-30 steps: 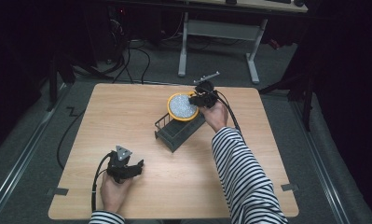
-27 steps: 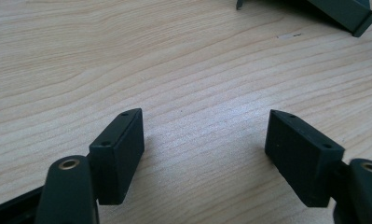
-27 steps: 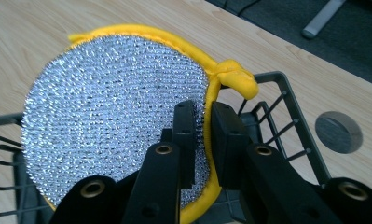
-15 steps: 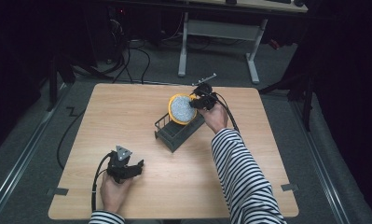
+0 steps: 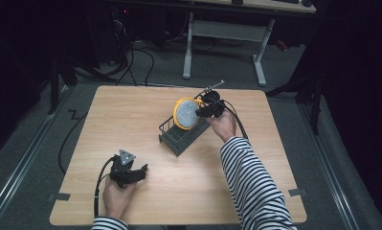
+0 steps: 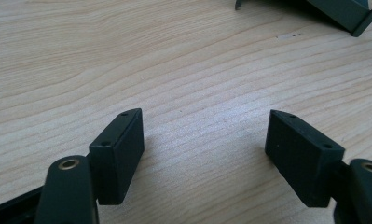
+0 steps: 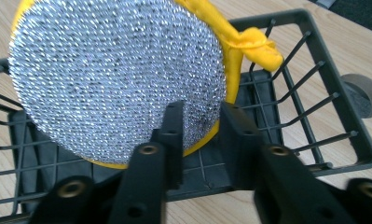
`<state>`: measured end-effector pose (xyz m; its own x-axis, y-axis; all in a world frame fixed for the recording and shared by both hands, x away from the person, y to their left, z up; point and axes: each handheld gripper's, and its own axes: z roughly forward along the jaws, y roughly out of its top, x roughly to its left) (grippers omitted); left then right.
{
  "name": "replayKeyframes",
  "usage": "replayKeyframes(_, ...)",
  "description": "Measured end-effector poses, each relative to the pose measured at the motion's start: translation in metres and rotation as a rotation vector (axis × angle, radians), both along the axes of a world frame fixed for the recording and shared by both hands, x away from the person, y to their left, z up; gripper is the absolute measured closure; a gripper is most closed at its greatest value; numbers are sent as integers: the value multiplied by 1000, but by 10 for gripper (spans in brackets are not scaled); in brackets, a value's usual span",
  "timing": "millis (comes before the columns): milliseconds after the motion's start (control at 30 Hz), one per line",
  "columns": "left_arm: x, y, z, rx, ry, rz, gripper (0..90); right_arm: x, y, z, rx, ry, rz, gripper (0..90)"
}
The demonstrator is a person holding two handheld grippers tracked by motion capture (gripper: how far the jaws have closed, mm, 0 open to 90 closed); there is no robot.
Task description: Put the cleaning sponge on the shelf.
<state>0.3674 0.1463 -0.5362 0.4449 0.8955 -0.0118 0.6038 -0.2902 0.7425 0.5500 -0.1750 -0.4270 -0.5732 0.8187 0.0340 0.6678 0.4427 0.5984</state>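
Note:
A round pad (image 5: 186, 114) with a silver mesh face and a yellow rim stands on edge in a dark wire rack (image 5: 176, 139) at the table's middle. My right gripper (image 5: 203, 109) is at the pad's right side. In the right gripper view its jaws (image 7: 202, 109) straddle the lower edge of the pad (image 7: 113, 74). They have just been opening, and a small gap shows beside the rim between them. My left gripper (image 5: 138, 173) rests near the front left of the table. Its jaws (image 6: 204, 126) are wide open over bare wood.
The rack's far wall (image 7: 347, 121) rises behind the pad, with a dark round disc (image 7: 361, 95) on the table beyond it. A corner of the rack (image 6: 342, 9) shows at the top of the left gripper view. Cables and desk legs lie on the floor past the table.
The pad has sunk a little lower into the rack, together with my right gripper. My left gripper has stayed where it was.

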Motion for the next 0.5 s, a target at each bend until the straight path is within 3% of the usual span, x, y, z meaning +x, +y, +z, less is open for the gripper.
replayKeyframes(167,0,0,0,-1,0,-1,285,-7,-4,11,31,-45,-11,584)
replayKeyframes(267,0,0,0,0,0,-1,285,-13,-10,17,48,-73,-18,574)
replayKeyframes(500,0,0,0,-3,1,-2,285,-21,-31,25,63,-80,-47,575)
